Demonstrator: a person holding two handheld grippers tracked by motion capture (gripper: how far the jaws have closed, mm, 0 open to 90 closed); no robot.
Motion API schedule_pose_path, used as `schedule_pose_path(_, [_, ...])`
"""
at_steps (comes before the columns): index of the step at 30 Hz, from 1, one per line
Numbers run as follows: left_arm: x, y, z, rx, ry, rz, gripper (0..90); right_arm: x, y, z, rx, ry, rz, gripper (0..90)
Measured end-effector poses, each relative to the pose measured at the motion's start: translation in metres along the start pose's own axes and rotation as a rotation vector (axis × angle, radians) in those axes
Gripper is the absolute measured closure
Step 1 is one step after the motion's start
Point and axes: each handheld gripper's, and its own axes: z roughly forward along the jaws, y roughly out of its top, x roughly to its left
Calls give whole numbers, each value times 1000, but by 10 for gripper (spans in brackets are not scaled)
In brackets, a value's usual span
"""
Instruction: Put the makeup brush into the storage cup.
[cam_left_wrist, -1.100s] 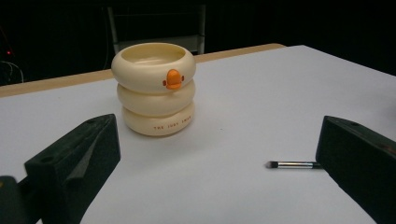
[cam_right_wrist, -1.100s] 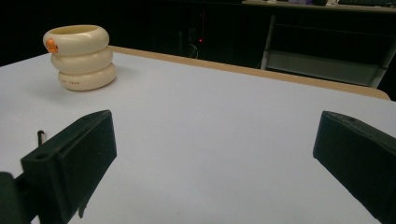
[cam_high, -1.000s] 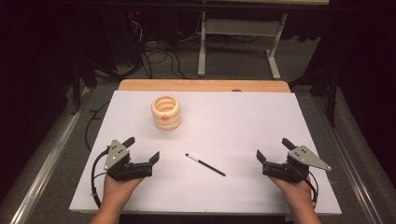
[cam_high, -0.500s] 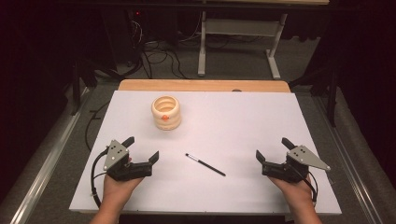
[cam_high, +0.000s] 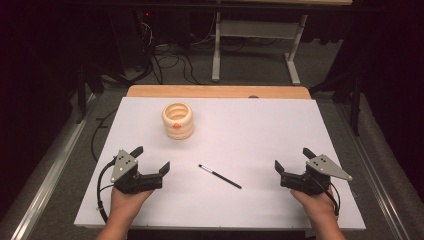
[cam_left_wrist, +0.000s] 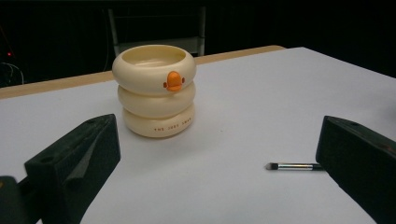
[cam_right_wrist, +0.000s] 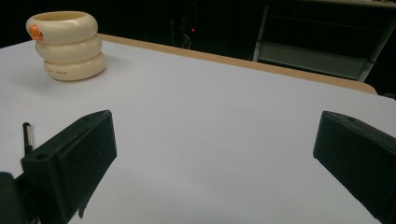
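A cream ringed cup with an orange duck bill (cam_high: 178, 120) (cam_left_wrist: 155, 90) (cam_right_wrist: 67, 45) stands upright on the white table (cam_high: 260, 130), left of centre toward the back. A thin black brush (cam_high: 220, 176) (cam_left_wrist: 292, 166) (cam_right_wrist: 27, 136) lies flat near the table's middle front. My left gripper (cam_high: 150, 159) rests at the front left, open, nothing between its jaws, pointing toward the cup. At the front right my right gripper (cam_high: 292, 160) is open and holds nothing.
A wooden strip (cam_high: 220, 91) runs along the table's far edge. Beyond it on the floor are cables (cam_high: 170, 60) and a metal stand (cam_high: 255, 50). Wide bare surface lies between the two grippers.
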Motion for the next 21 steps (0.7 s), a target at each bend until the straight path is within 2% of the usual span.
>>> schedule_pose_path(21, [0,-1,1,12,3,3,5,0,-1,3,99,-18,-30,9])
